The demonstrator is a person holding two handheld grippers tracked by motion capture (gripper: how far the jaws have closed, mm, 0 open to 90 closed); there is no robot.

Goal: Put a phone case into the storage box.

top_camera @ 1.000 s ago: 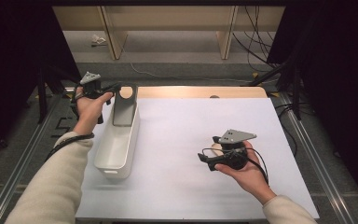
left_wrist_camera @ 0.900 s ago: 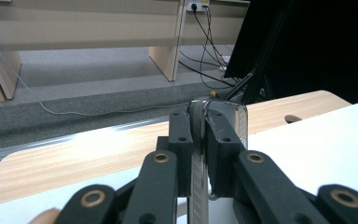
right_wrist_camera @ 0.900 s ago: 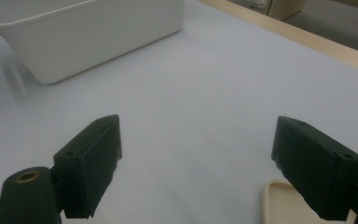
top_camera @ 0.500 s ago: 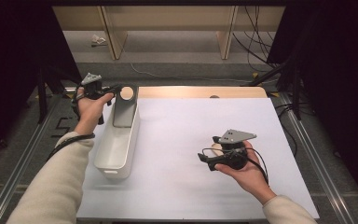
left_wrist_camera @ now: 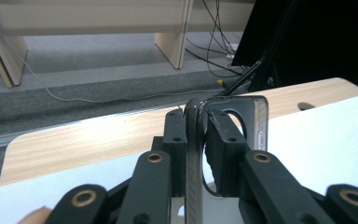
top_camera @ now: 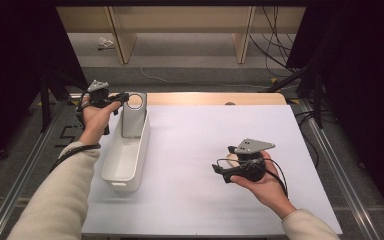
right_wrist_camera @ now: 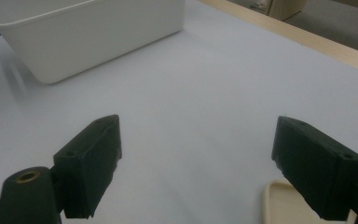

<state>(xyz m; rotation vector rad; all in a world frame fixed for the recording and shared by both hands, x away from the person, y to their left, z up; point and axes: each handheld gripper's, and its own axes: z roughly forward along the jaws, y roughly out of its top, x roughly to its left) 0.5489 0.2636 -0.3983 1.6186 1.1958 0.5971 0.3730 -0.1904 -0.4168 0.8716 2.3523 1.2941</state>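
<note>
Grip of left gripper [left_wrist_camera: 196, 135] clenched on thin grey plate [left_wrist_camera: 256, 121] with round hole, edge-on between the pads, upright, rising straight ahead. Just below, white bin [top_camera: 122, 181], long axis running back along the forearm. Farther off, right gripper [top_camera: 221, 170] slack, jaws wide, empty, well apart from bin.

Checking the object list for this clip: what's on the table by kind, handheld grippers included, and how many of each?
White bin: 1
Grey plate with a hole: 1
Cream flat piece: 1
Grippers: 2, left gripper and right gripper
Total: 5
</note>
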